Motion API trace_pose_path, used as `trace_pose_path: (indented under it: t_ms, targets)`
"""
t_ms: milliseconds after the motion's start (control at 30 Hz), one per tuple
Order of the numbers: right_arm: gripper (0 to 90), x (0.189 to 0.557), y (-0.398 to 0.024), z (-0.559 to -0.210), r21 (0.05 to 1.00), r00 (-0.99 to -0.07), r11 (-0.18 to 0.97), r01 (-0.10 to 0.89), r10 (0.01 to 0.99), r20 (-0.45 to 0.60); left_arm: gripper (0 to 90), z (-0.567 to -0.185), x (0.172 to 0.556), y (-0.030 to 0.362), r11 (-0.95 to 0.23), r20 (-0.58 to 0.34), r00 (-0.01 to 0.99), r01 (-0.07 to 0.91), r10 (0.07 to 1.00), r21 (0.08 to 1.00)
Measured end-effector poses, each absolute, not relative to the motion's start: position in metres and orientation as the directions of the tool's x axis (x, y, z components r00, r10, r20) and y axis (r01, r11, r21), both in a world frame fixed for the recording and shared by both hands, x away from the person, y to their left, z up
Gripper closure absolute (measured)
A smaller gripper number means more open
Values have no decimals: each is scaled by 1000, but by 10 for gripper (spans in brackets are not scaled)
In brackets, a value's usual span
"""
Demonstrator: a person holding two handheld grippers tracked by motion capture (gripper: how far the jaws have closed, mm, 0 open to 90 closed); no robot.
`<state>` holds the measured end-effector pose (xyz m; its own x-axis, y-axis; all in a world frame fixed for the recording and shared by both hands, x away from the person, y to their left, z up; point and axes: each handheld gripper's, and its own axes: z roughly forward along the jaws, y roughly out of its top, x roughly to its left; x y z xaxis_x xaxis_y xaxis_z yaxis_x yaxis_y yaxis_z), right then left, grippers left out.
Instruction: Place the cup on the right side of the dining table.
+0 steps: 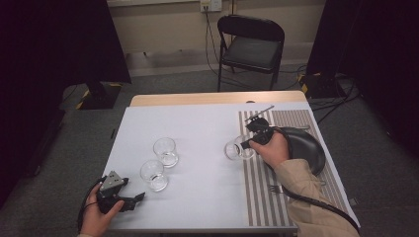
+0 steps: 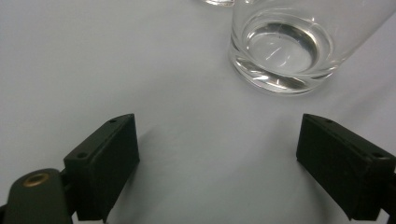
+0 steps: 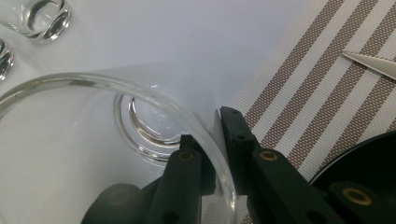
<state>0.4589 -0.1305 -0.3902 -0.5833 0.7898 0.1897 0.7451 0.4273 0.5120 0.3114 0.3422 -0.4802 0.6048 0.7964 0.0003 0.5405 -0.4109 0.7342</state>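
Observation:
My right gripper [image 1: 243, 145] [image 3: 217, 126] is shut on the wall of a clear glass [image 1: 233, 149] [image 3: 140, 121], with one jaw inside the rim and one outside. This glass hangs tilted at the left edge of the striped placemat [image 1: 257, 192] [image 3: 299, 79]. Two more clear glasses stand on the white table: one further back [image 1: 165, 151] and one nearer [image 1: 153, 174] [image 2: 280, 51]. My left gripper [image 1: 134, 200] [image 2: 217, 154] rests open near the front left corner. It points at the nearer glass, and only bare tabletop lies between its jaws.
A black plate [image 1: 309, 148] [image 3: 369, 163] lies on the placemat beside the right hand. A fork [image 1: 274, 188] lies near the mat's front, and a silver utensil tip [image 3: 373, 63] shows on the stripes. A black folding chair [image 1: 252, 47] stands beyond the table.

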Motion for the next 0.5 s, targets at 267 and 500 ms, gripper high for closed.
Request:
trace_pose_path:
  t_ms: [267,500]
  targets:
    - [848,462,-137,-390,510,-566,414,754,803,185,122,-480,311,342,-410,0,605,541,796,734]
    - [849,467,-147,-389,522,-551,396,756,815,179,122,-480,311,342,-407,-4,604,543,797,735]
